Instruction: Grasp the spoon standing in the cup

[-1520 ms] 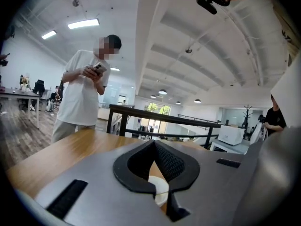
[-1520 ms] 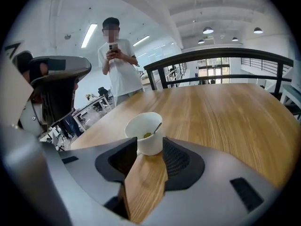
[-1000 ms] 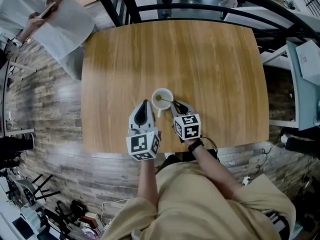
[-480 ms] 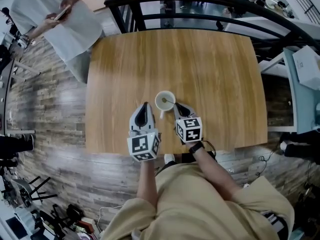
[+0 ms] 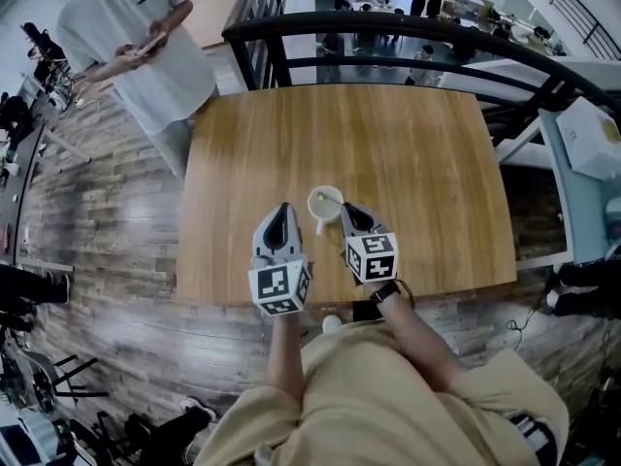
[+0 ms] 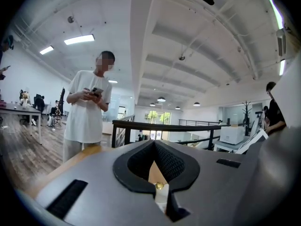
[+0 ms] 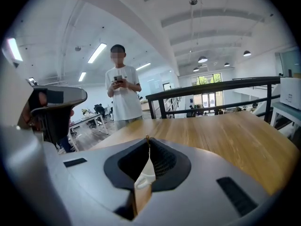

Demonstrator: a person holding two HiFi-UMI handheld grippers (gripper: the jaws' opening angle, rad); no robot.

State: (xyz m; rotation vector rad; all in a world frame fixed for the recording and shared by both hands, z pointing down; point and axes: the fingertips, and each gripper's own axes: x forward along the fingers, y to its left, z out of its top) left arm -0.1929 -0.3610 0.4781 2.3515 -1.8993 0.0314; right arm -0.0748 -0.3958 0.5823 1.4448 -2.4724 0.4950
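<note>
A small white cup (image 5: pixel 324 209) stands on the wooden table (image 5: pixel 417 153), near its front edge. A thin golden spoon (image 5: pixel 328 200) leans in the cup, its handle slanting right. My right gripper (image 5: pixel 343 207) is at the cup's right side, shut on the handle's top; in the right gripper view the jaws (image 7: pixel 148 140) meet with the gold handle tip (image 7: pixel 147 137) poking out between them and the white cup (image 7: pixel 145 174) below. My left gripper (image 5: pixel 283 207) hovers just left of the cup, shut, holding nothing; in its own view the tips (image 6: pixel 154 142) meet.
A person (image 5: pixel 146 56) in a white shirt stands past the table's far left corner, looking at a phone. A black railing (image 5: pixel 388 49) runs behind the far edge. A white desk (image 5: pixel 592 144) sits to the right. Wooden floor surrounds the table.
The right jaws have shut on the spoon handle. Both grippers have risen a little near the cup. The head view has pulled back, bringing the standing person further into view.
</note>
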